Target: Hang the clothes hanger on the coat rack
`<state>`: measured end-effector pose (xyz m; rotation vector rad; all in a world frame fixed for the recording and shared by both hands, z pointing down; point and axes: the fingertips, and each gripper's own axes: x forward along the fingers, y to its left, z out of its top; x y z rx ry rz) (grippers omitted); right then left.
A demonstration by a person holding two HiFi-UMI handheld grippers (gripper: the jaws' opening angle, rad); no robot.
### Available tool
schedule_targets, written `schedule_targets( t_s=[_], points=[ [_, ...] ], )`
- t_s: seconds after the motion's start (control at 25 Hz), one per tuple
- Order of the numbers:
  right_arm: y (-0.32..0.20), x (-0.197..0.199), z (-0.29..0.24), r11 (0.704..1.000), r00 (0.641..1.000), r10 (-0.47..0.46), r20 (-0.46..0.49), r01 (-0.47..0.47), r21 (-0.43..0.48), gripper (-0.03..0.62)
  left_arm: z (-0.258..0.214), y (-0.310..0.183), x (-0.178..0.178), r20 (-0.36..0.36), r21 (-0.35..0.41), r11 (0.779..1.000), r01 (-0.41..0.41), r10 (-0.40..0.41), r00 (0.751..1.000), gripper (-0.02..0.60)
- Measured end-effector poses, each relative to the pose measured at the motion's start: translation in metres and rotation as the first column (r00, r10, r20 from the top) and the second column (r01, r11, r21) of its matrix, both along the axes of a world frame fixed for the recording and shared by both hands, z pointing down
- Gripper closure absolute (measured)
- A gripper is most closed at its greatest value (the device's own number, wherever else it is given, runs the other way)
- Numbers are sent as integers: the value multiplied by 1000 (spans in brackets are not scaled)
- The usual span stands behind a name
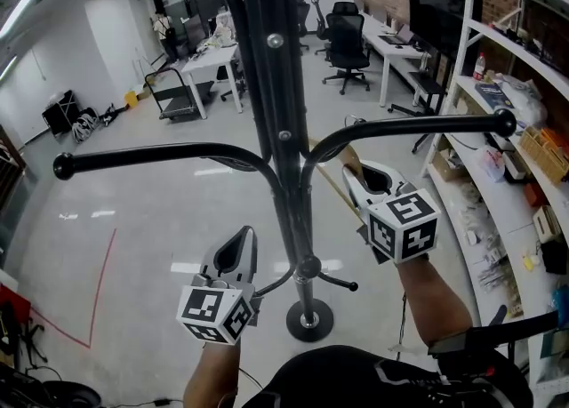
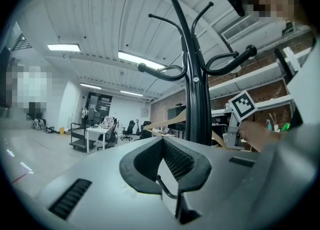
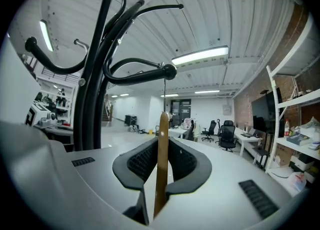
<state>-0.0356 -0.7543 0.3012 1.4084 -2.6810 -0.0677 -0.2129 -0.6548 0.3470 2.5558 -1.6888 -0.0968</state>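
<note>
The black coat rack [image 1: 284, 157] stands right in front of me, its curved arms spreading left and right. My right gripper [image 1: 363, 175] is just right of the pole, shut on the wooden clothes hanger [image 1: 352, 159]. In the right gripper view the hanger [image 3: 161, 159] stands edge-on between the pads, and its thin wire hook rises toward the knob [image 3: 170, 71] of a rack arm; whether it is over the arm I cannot tell. My left gripper [image 1: 247, 236] hangs lower, left of the pole, shut with nothing clearly between its tips [image 2: 162, 141].
White shelves [image 1: 498, 175] with clutter run along the right. The rack's round base [image 1: 309, 319] sits on the floor by my feet, with small low hooks above it. Desks and office chairs [image 1: 347, 42] and a cart [image 1: 178, 95] stand far back.
</note>
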Motion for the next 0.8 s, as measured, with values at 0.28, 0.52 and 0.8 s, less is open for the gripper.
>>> schedule_targets(
  t_s=[0.28,0.52,0.8],
  points=[
    [21,-26,16,997,997,-70,-10,70,-17,537,8,9,-1,-4,-27,1000,7,-7,1000,591],
    [38,-41,25,993,994,-111,-17,110,-30,537,16,25,4,-9,-46,999,11,-11,1000,591],
    [44,-48,28,992,993,-122,-2,122,-36,537,19,43,0,-8,-54,998,32,-33,999,591]
  ],
)
